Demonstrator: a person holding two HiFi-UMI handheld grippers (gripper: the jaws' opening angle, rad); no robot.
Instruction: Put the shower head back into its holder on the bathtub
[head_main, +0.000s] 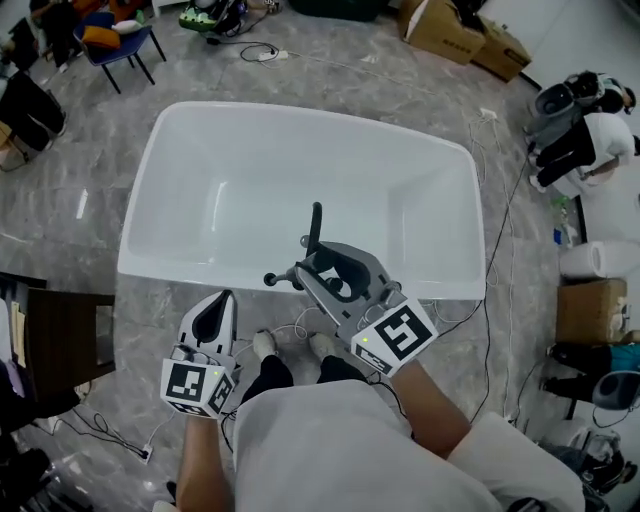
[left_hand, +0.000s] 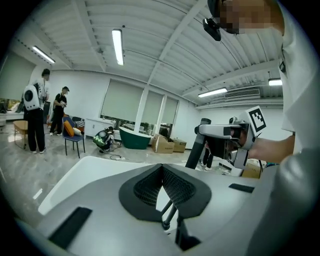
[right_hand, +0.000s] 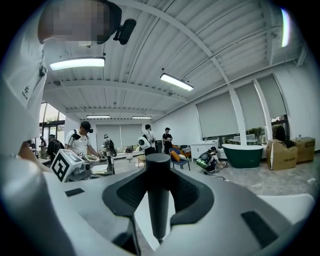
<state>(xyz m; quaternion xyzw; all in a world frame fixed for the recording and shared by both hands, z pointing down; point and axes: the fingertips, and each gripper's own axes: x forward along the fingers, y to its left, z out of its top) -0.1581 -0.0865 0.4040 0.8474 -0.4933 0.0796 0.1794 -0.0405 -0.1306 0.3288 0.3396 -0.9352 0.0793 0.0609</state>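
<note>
The white bathtub (head_main: 200, 272) lies right ahead of me, its near rim just beyond both grippers. My right gripper (head_main: 318, 262) is shut on the black shower head (head_main: 315, 222), which stands upright over the tub's near edge. In the right gripper view the dark cylinder (right_hand: 158, 195) sits clamped between the jaws. A small black fitting with a round knob (head_main: 269, 280) shows at the rim just left of that gripper; what it is I cannot tell. My left gripper (head_main: 222, 297) hovers left of it, near the rim, jaws shut on nothing (left_hand: 161, 169).
A blue chair (head_main: 115, 40) and cardboard boxes (head_main: 450, 30) stand beyond the tub. Cables (head_main: 500, 240) trail across the marble floor on the right, where people crouch (head_main: 580, 140). A dark cabinet (head_main: 60, 335) stands at the left. My feet (head_main: 265, 345) are next to the tub.
</note>
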